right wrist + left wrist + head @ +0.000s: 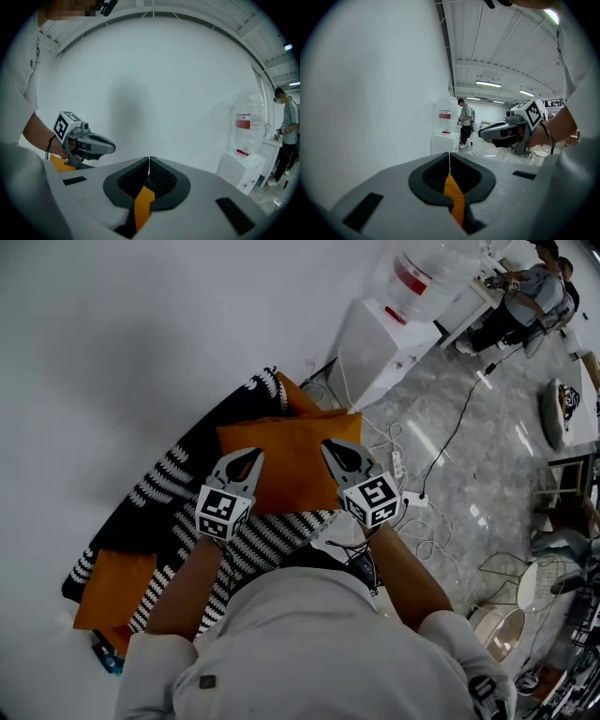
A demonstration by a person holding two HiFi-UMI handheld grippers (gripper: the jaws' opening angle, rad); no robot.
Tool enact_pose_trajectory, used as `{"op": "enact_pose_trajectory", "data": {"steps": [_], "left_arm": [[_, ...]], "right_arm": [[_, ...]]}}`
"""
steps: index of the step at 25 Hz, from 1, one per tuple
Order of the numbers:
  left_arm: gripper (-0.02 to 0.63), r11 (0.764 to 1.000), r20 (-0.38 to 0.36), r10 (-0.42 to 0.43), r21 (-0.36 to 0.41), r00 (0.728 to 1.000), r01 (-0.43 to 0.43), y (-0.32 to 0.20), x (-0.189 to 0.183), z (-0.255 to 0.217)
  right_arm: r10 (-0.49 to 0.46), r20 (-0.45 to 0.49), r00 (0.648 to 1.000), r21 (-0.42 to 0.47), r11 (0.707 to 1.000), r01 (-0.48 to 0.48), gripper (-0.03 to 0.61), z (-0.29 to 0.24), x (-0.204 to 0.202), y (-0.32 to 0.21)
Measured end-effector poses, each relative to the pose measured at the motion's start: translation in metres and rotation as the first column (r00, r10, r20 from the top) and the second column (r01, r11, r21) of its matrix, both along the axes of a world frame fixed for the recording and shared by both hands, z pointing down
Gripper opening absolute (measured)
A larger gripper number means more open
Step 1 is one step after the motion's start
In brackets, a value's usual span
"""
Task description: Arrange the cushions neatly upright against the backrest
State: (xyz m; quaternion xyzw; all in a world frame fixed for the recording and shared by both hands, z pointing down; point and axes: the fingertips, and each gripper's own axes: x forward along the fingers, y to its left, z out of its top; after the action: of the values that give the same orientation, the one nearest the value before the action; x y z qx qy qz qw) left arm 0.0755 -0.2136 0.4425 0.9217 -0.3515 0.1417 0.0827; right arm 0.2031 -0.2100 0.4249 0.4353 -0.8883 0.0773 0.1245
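Orange cushion (286,465) edge pinched in fingers of left gripper (251,457), right gripper (332,448).

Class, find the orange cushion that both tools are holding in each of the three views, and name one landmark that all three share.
Head view: orange cushion at centre, gripped by left tool and right tool.
Left gripper view: cushion is a thin orange strip in the jaws, bottom centre.
Right gripper view: the same, bottom centre.
Shared landmark: water dispenser.
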Motion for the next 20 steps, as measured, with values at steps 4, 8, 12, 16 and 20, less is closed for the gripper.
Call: {"op": "enact_pose_trajectory", "data": {"steps": [4,8,12,16,20], "left_arm": [[0.012,0.999,0.002,-0.011,-0.045,1.000,0.011,-0.030,0.007,0.018],[0.014,0.997,0.037,0.002,-0.081,0.999,0.001,-0.059,0.014,0.042],[0.049,0.991,0.073,0.025,-0.132,0.997,-0.015,-0.085,0.020,0.071],[0.093,0.982,0.129,0.069,-0.185,0.989,-0.044,-0.106,0.027,0.107],[0.158,0.967,0.193,0.137,-0.240,0.972,-0.088,-0.123,0.029,0.146]], "right_arm": [[-0.035,-0.019,0.999,-0.036,0.999,0.035,0.029,0.020,0.010,-0.029],[-0.077,-0.040,0.996,-0.082,0.994,0.074,0.031,0.045,0.020,-0.058],[-0.118,-0.062,0.991,-0.134,0.985,0.109,0.034,0.074,0.029,-0.087],[-0.152,-0.087,0.985,-0.185,0.974,0.134,0.110,0.102,0.035,-0.113],[-0.222,-0.129,0.967,-0.246,0.951,0.185,0.166,0.136,0.036,-0.133]]}}
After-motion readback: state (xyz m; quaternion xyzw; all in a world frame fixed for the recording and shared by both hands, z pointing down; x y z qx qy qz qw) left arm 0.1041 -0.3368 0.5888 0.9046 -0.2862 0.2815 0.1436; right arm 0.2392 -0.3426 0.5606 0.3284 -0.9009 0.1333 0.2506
